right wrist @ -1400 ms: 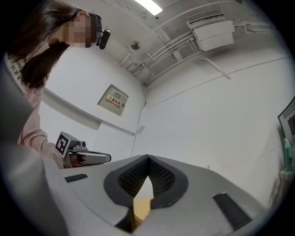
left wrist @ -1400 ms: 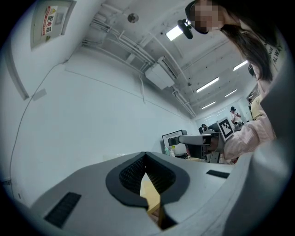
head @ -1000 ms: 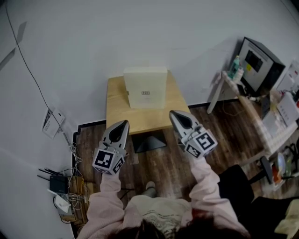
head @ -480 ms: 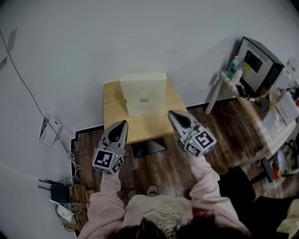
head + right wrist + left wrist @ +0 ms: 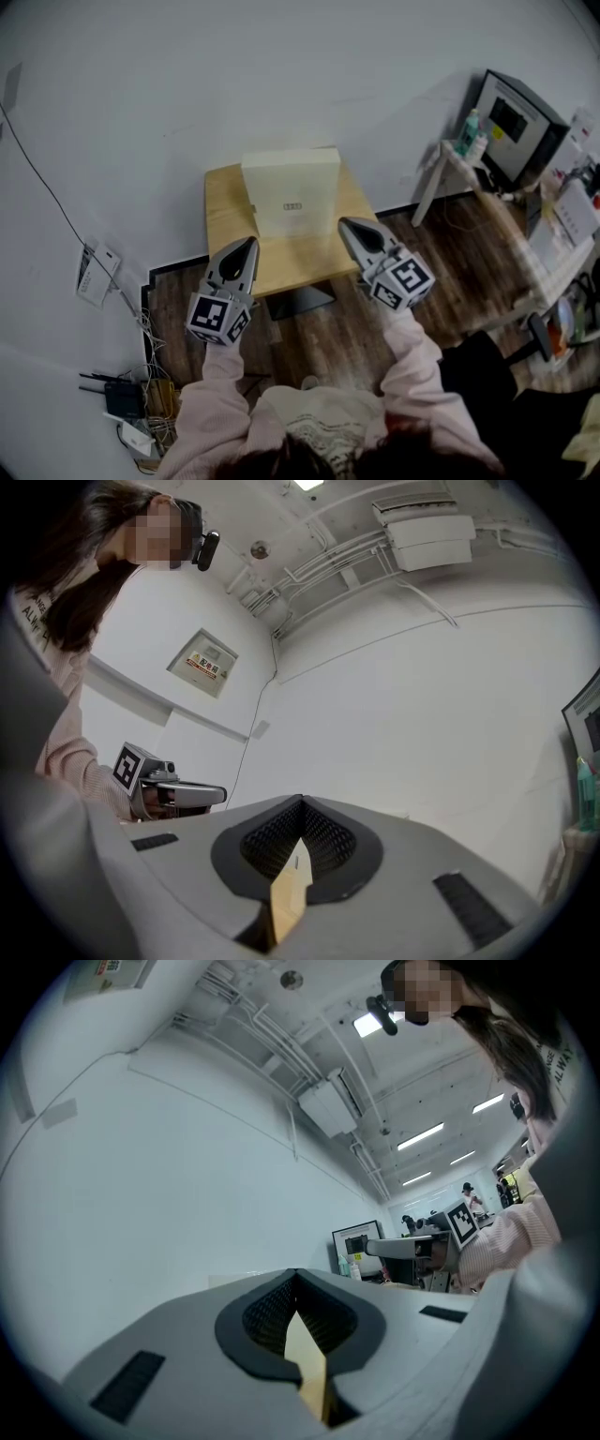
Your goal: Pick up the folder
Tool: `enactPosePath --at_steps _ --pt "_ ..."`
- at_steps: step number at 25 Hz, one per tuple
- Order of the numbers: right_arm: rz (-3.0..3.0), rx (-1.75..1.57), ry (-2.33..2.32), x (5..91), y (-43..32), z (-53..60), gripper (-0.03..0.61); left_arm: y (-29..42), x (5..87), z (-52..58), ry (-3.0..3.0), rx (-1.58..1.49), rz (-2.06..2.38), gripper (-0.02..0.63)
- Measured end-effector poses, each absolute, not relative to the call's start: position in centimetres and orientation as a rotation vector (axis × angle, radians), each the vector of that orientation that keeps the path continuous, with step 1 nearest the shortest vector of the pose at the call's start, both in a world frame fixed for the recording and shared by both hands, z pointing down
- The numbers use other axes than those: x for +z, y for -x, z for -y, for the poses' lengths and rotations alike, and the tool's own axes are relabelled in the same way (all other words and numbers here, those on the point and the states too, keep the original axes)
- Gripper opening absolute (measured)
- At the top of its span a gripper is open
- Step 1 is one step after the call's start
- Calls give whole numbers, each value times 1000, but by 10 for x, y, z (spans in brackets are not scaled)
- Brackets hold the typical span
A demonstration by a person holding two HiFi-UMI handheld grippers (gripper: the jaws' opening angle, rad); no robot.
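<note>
Currently no step is complete: the folder is not yet gripped or lifted. The wooden table (image 5: 228, 202) carries the cream folder (image 5: 291, 192) at its wall side. The left gripper (image 5: 247, 247) and right gripper (image 5: 350, 229) hover over the near edge, jaws closed together and empty. The folder lies ahead, between them, apart from both.

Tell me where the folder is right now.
Head view, centre: the folder sits on the small wooden table, at its far side by the white wall.
</note>
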State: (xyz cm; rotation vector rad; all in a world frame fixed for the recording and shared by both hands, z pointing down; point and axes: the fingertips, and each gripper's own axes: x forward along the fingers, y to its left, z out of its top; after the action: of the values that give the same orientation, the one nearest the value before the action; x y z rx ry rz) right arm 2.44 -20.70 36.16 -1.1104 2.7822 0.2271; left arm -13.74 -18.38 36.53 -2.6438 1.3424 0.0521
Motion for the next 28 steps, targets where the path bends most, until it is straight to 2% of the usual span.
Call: enactPosePath --at_steps 28 --pt "-2891 110 1073 401 -30 311 -8 152 394 281 2658 -3 -1460 -5"
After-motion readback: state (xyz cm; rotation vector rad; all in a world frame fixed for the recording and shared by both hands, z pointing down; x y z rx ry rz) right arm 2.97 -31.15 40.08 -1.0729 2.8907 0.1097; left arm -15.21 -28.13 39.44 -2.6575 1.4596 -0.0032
